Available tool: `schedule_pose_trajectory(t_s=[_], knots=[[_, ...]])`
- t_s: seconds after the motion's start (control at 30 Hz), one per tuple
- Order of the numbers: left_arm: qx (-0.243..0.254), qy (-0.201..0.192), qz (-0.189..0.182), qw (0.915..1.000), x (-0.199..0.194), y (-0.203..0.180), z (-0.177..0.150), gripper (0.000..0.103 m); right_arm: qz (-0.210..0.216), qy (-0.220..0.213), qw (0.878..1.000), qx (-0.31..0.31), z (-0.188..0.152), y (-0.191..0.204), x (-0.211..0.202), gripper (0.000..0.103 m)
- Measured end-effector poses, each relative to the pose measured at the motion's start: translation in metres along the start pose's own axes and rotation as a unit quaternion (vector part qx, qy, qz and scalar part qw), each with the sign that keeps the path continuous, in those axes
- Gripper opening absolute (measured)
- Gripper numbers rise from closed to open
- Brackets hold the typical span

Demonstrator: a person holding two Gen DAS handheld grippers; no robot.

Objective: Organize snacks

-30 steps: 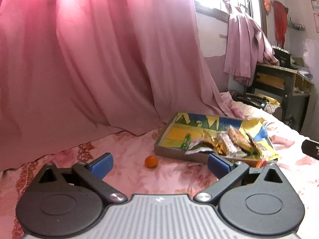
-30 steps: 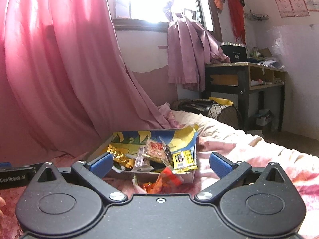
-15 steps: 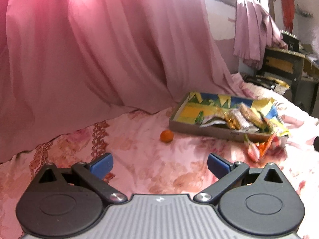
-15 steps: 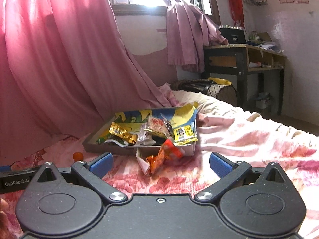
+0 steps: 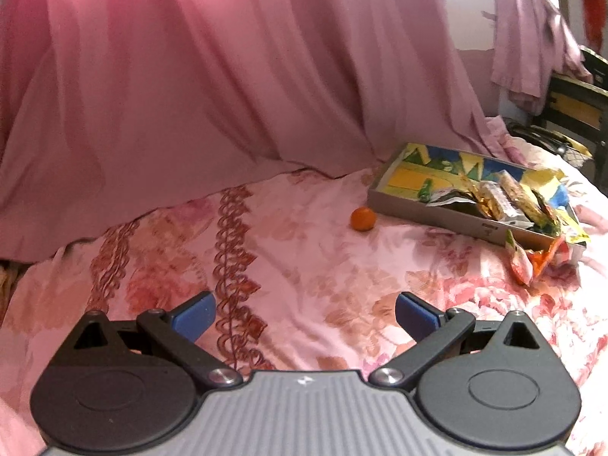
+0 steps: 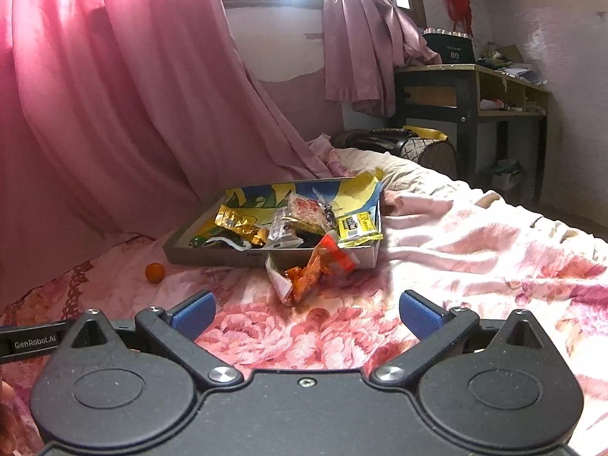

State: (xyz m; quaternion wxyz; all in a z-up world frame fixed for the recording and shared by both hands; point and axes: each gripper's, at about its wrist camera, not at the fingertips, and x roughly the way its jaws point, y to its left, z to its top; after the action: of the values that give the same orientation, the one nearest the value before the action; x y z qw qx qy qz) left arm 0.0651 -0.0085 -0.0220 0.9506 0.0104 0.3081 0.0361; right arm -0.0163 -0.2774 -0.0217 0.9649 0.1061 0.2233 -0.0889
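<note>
A shallow cardboard box (image 5: 414, 217) (image 6: 212, 255) with a colourful lining lies on the pink floral bedspread and holds several snack packets (image 5: 505, 199) (image 6: 300, 216). An orange packet (image 5: 532, 262) (image 6: 315, 269) hangs over its near corner onto the bed. A small orange ball (image 5: 363, 219) (image 6: 154, 272) lies on the bed left of the box. My left gripper (image 5: 304, 315) is open and empty, well short of the box. My right gripper (image 6: 306, 313) is open and empty, just short of the orange packet.
A pink curtain (image 5: 190, 76) hangs behind the bed on the left. A dark desk (image 6: 471, 91) with shelves and a basket (image 6: 421, 148) stand beyond the bed at the right. The left gripper's body (image 6: 30, 340) shows at the right view's left edge.
Both grippers have drawn back from the box and tilted down, so box and ball look farther away. The orange packet, earlier partly hidden, now shows fully. Both stay open.
</note>
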Motion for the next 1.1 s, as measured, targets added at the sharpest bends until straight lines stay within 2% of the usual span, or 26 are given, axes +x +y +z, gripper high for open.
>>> schedule_pose_trajectory(t_s=[0.2,0.57,0.87,1.03,1.1], knots=[[-0.016,-0.001,0.001,0.9999,-0.023,-0.001,0.003,0.103,0.014,-0.009,1.0,0.022,-0.002,-0.006,-0.01,0.102],[-0.008,0.009,0.008,0.9999,-0.041,-0.012,0.002,0.103,0.028,-0.01,0.995,0.091,-0.003,-0.037,-0.021,0.102],[0.042,0.007,0.01,0.9991,-0.052,-0.041,0.012,0.103,0.053,0.0,0.99,0.128,-0.004,-0.053,-0.02,0.102],[0.084,0.022,0.04,0.9954,-0.05,-0.062,0.019,0.103,0.067,0.012,0.99,0.124,-0.004,-0.051,-0.015,0.102],[0.086,0.034,0.046,0.9947,-0.045,-0.065,0.02,0.103,0.071,0.019,0.989,0.125,-0.005,-0.051,-0.012,0.102]])
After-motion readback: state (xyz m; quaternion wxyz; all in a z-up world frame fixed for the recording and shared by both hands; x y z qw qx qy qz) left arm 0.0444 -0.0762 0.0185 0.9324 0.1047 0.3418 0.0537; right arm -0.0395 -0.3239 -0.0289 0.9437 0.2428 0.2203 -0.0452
